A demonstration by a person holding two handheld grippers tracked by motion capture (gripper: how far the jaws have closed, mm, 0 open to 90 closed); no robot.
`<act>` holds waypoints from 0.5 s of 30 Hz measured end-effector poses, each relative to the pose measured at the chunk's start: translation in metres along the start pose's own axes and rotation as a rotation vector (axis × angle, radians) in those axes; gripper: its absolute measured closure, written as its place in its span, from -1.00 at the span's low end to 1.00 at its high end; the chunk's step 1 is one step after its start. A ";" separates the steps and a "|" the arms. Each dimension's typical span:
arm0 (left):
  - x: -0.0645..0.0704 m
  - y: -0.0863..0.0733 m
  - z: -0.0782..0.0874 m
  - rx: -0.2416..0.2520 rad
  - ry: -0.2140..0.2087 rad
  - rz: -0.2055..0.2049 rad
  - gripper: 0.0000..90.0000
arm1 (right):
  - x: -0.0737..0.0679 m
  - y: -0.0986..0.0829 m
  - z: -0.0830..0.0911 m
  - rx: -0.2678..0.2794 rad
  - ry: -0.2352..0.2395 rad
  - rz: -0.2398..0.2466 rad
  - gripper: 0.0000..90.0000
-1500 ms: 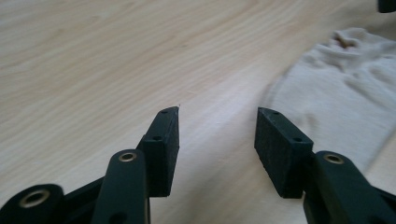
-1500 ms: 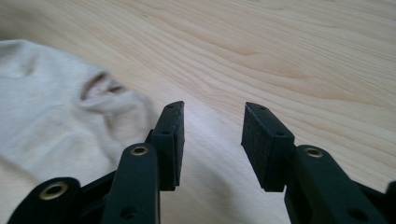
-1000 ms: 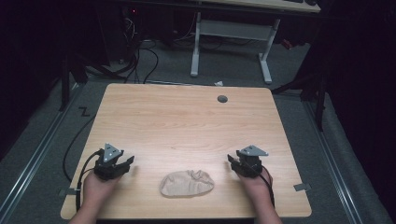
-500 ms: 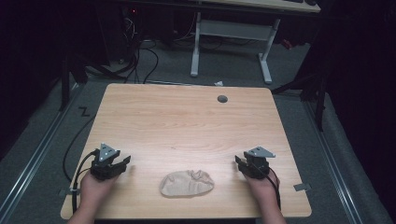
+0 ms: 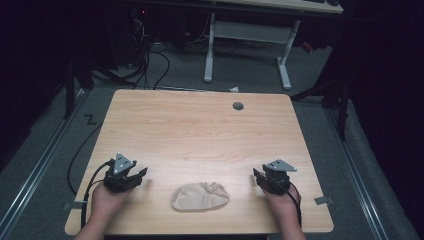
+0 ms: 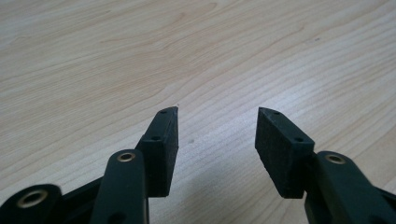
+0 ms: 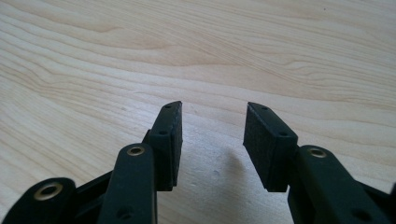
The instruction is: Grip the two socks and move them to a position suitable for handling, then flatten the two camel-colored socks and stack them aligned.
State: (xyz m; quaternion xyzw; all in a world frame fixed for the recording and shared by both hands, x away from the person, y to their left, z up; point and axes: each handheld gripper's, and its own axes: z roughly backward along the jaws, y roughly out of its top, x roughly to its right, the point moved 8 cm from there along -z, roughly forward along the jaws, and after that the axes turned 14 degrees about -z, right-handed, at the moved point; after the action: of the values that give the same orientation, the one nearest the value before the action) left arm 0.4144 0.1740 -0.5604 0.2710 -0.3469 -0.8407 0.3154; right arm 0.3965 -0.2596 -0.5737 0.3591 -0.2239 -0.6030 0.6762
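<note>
A crumpled beige cloth (image 5: pixel 200 196) lies near the front edge of the wooden table (image 5: pixel 200 135), between my two hands. My left gripper (image 5: pixel 139 176) rests low at the front left, a short way left of the cloth. Its jaws stand open over bare wood, gripper midpoint (image 6: pixel 217 112). At the front right sits my right gripper (image 5: pixel 259 179), to the right of the cloth and apart from it. Its jaws are also open with nothing between them, gripper midpoint (image 7: pixel 214 105).
A small dark round hole (image 5: pixel 238 106) sits near the table's far edge. Behind the table stand a white desk frame (image 5: pixel 247 35) and loose cables (image 5: pixel 150 55) on the grey floor. Floor rails run along both sides of the table.
Both hands have drawn back toward the front edge of the table, the grippers ending lower in the high view. The cloth has not moved.
</note>
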 end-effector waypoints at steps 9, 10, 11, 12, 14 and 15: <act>-0.003 0.001 0.006 0.027 0.002 0.030 0.10 | -0.011 -0.001 -0.002 -0.007 0.012 0.019 0.28; -0.003 0.001 0.006 0.026 0.000 0.034 0.10 | -0.011 -0.001 -0.003 -0.007 0.013 0.026 0.28; -0.003 0.000 0.006 0.024 -0.001 0.034 0.10 | -0.012 -0.001 -0.004 -0.011 0.014 0.028 0.28; -0.003 0.000 0.006 0.019 -0.001 0.029 0.10 | -0.013 -0.002 -0.005 -0.018 0.015 0.027 0.28; -0.002 0.000 0.007 0.017 -0.002 0.027 0.10 | -0.014 -0.002 -0.006 -0.022 0.019 0.035 0.28; -0.001 0.001 0.008 0.020 0.001 0.022 0.10 | -0.015 -0.002 -0.006 -0.024 0.020 0.042 0.28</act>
State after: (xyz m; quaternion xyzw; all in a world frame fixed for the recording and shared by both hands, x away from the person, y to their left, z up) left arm 0.4097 0.1775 -0.5545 0.2709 -0.3582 -0.8334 0.3220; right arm 0.3971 -0.2436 -0.5777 0.3520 -0.2174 -0.5879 0.6952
